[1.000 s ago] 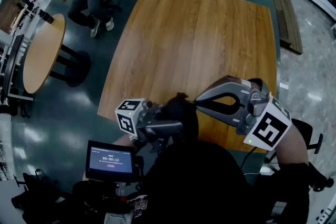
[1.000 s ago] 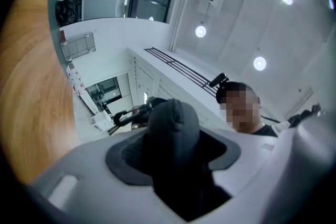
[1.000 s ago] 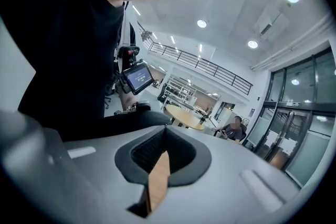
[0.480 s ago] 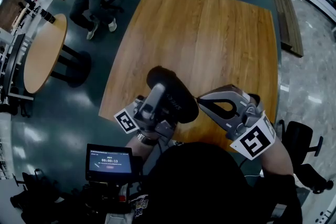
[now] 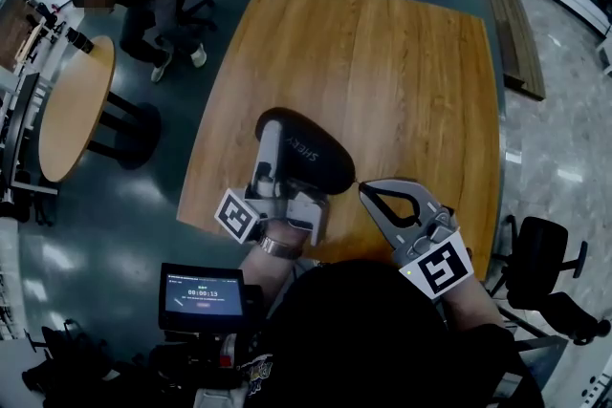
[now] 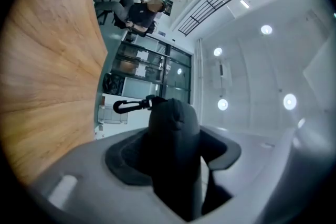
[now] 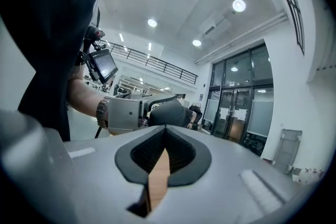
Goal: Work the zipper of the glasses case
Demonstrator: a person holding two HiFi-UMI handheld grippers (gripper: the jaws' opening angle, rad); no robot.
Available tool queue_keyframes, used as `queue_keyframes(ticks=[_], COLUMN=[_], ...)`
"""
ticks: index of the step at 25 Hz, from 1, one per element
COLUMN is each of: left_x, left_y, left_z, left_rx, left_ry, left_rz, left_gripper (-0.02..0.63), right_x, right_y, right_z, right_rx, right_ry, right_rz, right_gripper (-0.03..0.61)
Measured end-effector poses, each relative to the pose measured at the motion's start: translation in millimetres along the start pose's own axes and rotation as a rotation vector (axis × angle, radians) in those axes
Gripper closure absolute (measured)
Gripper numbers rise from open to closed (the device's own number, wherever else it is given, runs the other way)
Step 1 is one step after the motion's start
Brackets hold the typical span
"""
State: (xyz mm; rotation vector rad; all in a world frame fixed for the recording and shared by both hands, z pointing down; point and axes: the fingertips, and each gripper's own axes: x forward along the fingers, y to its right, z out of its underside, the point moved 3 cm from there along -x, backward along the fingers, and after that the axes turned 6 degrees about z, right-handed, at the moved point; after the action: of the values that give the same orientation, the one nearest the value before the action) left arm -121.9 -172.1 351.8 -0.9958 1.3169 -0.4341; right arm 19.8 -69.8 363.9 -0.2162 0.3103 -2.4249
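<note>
Your left gripper (image 5: 273,148), clamped on the glasses case (image 5: 311,158), has swung it forward. Right gripper (image 5: 366,191), jaws together and empty at its 4 o'clock, could knock it askew.

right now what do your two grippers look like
The left gripper and right gripper are grey shells with black pads, each carrying a white cube with black square markers. A metal watch is on the left wrist; the top is black.

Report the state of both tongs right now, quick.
Left tongs: closed on the glasses case.
Right tongs: closed, holding nothing.
</note>
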Motion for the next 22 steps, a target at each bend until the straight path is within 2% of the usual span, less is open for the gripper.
queue_keyframes(ticks=[3, 10, 15, 22], left_x=[-1, -12, -19, -22], left_y=[-10, -25, -33, -30], left_z=[3, 12, 11, 11], left_rx=[0.013, 0.021, 0.023, 0.056], left_ry=[0.036, 0.059, 0.066, 0.052], left_rz=[-0.056, -0.155, -0.189, -0.19], left_gripper=[0.351, 0.351, 0.351, 0.351], right_x=[0, 8, 12, 15], right_y=[-14, -32, -36, -40], right_z=[10, 20, 25, 26], right_rx=[0.024, 0.037, 0.052, 0.041], right_ry=[-0.018, -0.038, -0.052, -0.055], right_rz=[-0.015, -0.05, -0.057, -0.06], right_gripper=[0.575, 0.575, 0.575, 0.575])
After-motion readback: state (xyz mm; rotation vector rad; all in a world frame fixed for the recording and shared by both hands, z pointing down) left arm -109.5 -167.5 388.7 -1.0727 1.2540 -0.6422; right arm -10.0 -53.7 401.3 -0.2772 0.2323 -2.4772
